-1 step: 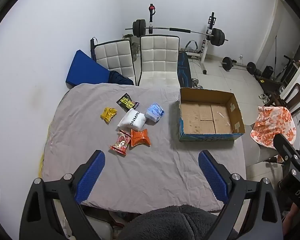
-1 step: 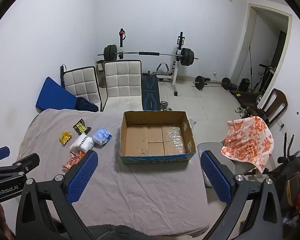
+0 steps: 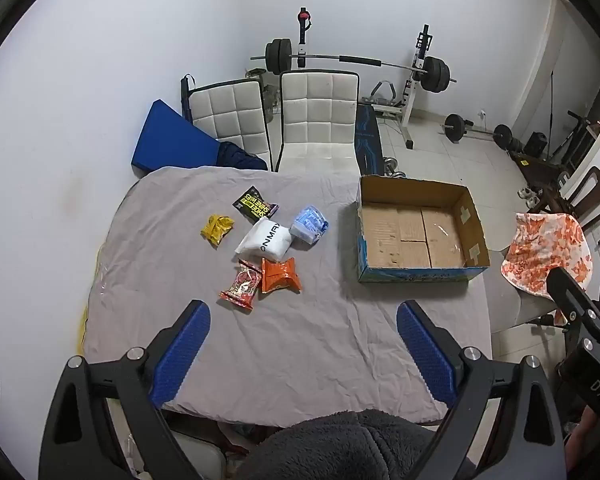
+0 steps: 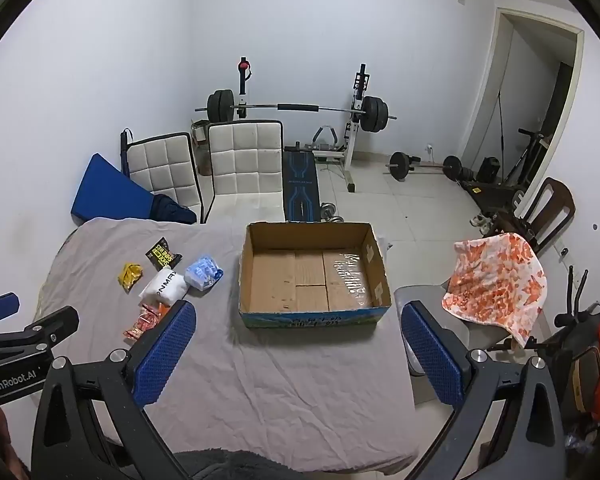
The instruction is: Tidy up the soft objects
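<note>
Several soft packets lie in a cluster on the grey-clothed table (image 3: pixel 300 344): a yellow packet (image 3: pixel 217 227), a black packet (image 3: pixel 255 205), a white pouch (image 3: pixel 265 239), a blue-white pack (image 3: pixel 310 223), an orange packet (image 3: pixel 280 275) and a red packet (image 3: pixel 242 285). An open empty cardboard box (image 3: pixel 420 234) stands to their right; it also shows in the right wrist view (image 4: pixel 314 274). My left gripper (image 3: pixel 303 354) is open and empty above the table's near edge. My right gripper (image 4: pixel 298 354) is open and empty, in front of the box.
Two white padded chairs (image 3: pixel 318 116) and a blue mat (image 3: pixel 172 142) stand behind the table. A weight bench with barbell (image 4: pixel 300 120) is at the back. A chair with an orange-patterned cloth (image 4: pixel 500 276) stands right of the table.
</note>
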Demonstrator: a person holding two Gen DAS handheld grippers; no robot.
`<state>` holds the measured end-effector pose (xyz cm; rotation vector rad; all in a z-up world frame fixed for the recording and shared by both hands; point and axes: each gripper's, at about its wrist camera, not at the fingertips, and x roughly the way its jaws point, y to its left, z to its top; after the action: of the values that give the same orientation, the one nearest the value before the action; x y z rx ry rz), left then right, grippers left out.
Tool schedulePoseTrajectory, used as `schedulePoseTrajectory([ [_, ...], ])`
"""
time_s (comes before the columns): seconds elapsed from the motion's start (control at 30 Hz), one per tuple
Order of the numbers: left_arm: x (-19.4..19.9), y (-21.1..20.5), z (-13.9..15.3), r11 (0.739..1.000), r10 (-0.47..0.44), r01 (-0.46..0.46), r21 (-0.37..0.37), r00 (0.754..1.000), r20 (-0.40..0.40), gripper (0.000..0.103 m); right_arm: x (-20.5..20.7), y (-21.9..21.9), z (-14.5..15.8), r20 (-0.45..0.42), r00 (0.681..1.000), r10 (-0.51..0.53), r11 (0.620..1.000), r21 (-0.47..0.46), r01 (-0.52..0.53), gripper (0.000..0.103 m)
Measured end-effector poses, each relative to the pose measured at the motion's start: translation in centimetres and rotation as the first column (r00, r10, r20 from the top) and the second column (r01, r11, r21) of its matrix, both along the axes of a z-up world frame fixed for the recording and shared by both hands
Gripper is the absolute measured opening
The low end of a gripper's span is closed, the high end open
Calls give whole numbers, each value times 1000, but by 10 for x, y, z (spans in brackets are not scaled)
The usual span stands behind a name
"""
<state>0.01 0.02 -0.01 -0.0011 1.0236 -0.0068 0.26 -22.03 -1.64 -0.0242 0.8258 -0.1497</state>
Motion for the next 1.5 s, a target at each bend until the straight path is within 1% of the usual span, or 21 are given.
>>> schedulePoseTrajectory([
  [0.23, 1, 1, 0, 1000, 2, -2, 0, 1000, -1, 96, 2, 4, -1, -5, 1000, -1, 1000, 5, 1, 103],
  [0.5, 1, 0, 0, 1000, -6, 6, 1, 1000, 6, 96, 0, -3, 0, 4, 1000, -6, 1000, 16, 6, 103],
  [0.63, 3, 0, 8, 1000, -8, 7, 2, 1000, 5, 96, -1, -4, 2, -1, 1000, -8, 1000, 19, 8, 103],
  [0.77, 3, 0, 9, 1000, -5, 5, 3, 1000, 9, 96, 2, -4, 2, -1, 1000, -12, 1000, 19, 12, 103],
  [0.97, 0, -2, 1, 1000, 1, -1, 2, 1000, 23, 96, -1, -7, 2, 7, 1000, -21, 1000, 20, 21, 103],
  [1.5, 0, 0, 1, 1000, 11, -11, 8, 999, 30, 96, 5, -7, -2, -1, 1000, -20, 1000, 23, 20, 103],
])
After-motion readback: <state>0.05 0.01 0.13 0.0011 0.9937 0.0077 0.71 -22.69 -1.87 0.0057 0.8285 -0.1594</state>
